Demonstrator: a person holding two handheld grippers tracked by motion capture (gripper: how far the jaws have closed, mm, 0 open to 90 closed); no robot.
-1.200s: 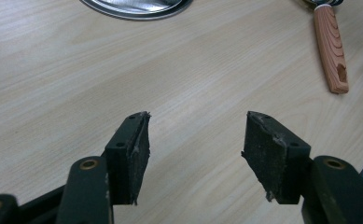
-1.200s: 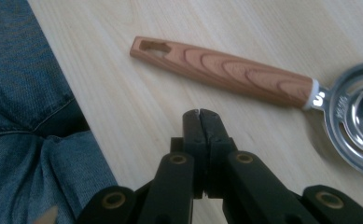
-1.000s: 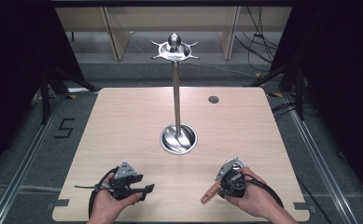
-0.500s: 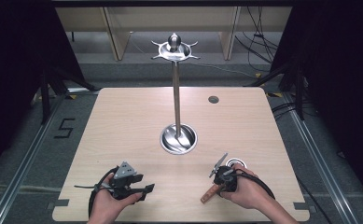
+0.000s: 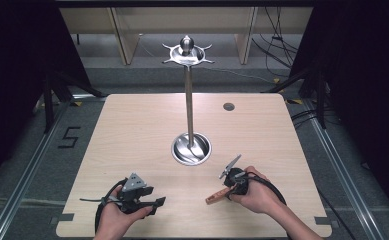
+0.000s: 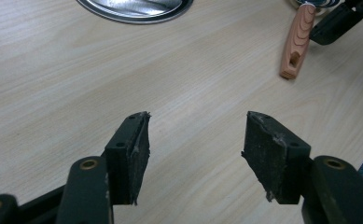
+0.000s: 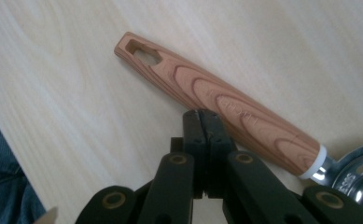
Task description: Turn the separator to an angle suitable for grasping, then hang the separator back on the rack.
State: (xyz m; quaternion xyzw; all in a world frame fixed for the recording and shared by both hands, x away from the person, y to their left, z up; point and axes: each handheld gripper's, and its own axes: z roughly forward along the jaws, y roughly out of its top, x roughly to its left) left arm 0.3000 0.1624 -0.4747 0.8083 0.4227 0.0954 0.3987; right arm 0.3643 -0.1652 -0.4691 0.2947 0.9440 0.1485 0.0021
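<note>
A utensil with a wood-grain handle (image 5: 217, 196) lies flat on the table near the front right. Its handle (image 7: 207, 98) has a hanging slot at the far end and a white collar and metal head (image 7: 356, 179) at the other. My right gripper (image 5: 228, 189) is shut, and the tips of my right gripper (image 7: 202, 119) rest against the handle's side with nothing between the pads. My left gripper (image 5: 157, 204) sits low at the front left. The left gripper (image 6: 195, 140) is open over bare wood, and the handle (image 6: 296, 42) lies ahead to its right.
A tall metal stand (image 5: 188, 100) rises from a round steel base (image 5: 191, 149) at mid-table, with hooks at its top (image 5: 187, 52). A small dark disc (image 5: 228, 106) lies at the back right. The table's front edge is close behind both hands.
My right hand has rolled its gripper, tipping the grey plate up, and shifted slightly left along the handle. The left gripper has stayed put and open.
</note>
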